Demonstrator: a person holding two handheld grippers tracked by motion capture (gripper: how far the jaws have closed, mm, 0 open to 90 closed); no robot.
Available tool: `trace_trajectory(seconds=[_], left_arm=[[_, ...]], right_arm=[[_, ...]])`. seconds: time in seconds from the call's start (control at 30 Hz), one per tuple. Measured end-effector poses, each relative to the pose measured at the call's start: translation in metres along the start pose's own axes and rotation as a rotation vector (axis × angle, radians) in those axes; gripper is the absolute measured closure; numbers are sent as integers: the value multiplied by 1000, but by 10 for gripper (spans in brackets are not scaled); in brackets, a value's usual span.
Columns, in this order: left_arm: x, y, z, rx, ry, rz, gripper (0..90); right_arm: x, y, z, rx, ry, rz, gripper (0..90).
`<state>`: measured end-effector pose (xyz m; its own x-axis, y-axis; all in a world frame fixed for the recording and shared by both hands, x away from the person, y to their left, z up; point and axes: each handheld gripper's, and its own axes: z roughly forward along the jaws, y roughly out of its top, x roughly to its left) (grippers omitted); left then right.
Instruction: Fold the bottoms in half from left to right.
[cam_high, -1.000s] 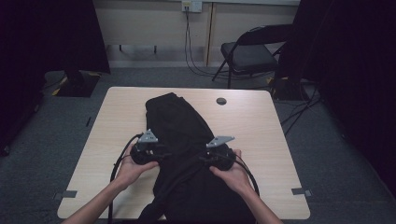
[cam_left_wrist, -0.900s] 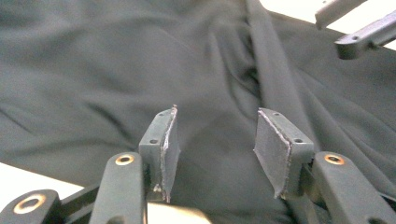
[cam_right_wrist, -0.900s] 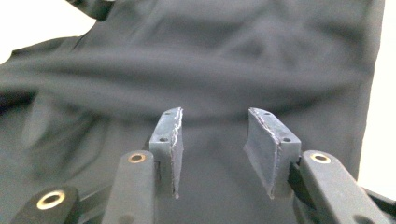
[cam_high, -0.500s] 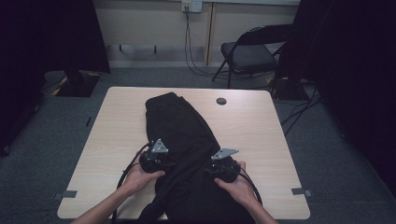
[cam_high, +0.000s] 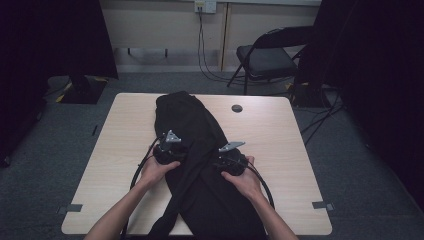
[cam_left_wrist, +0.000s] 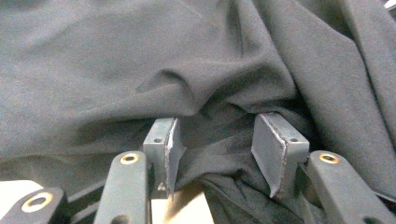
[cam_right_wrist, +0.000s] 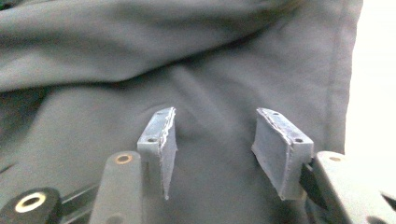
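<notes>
Lying lengthwise down the middle of the pale wooden counter (cam_high: 115, 150), the black cloth garment (cam_high: 192, 127) runs from the far edge at 12 o'clock to the near edge at 6 o'clock, where it spills over.

Left gripper (cam_high: 176, 153): sits at the garment's 9 o'clock edge, halfway down its length, pointing inward toward 3 o'clock. In the left gripper view its jaws stand about half apart and have just been closing; a raised fold of the cloth (cam_left_wrist: 210, 135) lies between the pads (cam_left_wrist: 268, 144), not yet pinched. A corner of bare counter shows at 6 o'clock beneath the jaws.

Right gripper (cam_high: 216, 159): sits at the garment's 3 o'clock edge, opposite the left, pointing toward 9 o'clock. Jaws roughly half apart, just been opening. In the right gripper view, flat cloth (cam_right_wrist: 210, 93) lies under and beyond the pads (cam_right_wrist: 275, 149); nothing gripped. The garment's hem runs at 3 o'clock of the jaws, bright counter beyond it.
</notes>
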<state>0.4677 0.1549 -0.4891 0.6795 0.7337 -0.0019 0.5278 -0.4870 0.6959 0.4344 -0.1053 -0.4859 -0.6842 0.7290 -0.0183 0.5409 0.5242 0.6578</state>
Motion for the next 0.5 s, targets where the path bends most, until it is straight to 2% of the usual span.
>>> trace_trajectory(seconds=[0.03, 0.07, 0.13, 0.23, 0.3, 0.33, 0.43, 0.47, 0.5], left_arm=[[0, 0, -1, 11, -4, -5, 521], [0, -2, -2, 4, -14, -8, 518], [4, -5, -7, 3, -42, -13, 511], [8, -12, -20, -42, -56, -54, 492], [8, -16, -29, -26, -73, -15, 490], [7, -18, -31, -19, -72, 11, 489], [2, -29, -29, 8, -70, 22, 487], [1, -30, -28, -9, -54, 28, 478], [1, -30, -27, -11, -47, 17, 477]], right_arm=[[4, 0, -4, 7, 9, -3, 457], [10, -1, -11, -15, 22, -12, 464], [24, 0, -29, -66, 78, -3, 466], [57, 2, -56, -117, 158, -52, 483], [83, 3, -67, -128, 199, -101, 493], [96, 3, -69, -122, 227, -124, 493], [130, 2, -64, -112, 325, -155, 461], [140, 1, -59, -105, 346, -176, 452], [150, 1, -54, -92, 370, -194, 444]])
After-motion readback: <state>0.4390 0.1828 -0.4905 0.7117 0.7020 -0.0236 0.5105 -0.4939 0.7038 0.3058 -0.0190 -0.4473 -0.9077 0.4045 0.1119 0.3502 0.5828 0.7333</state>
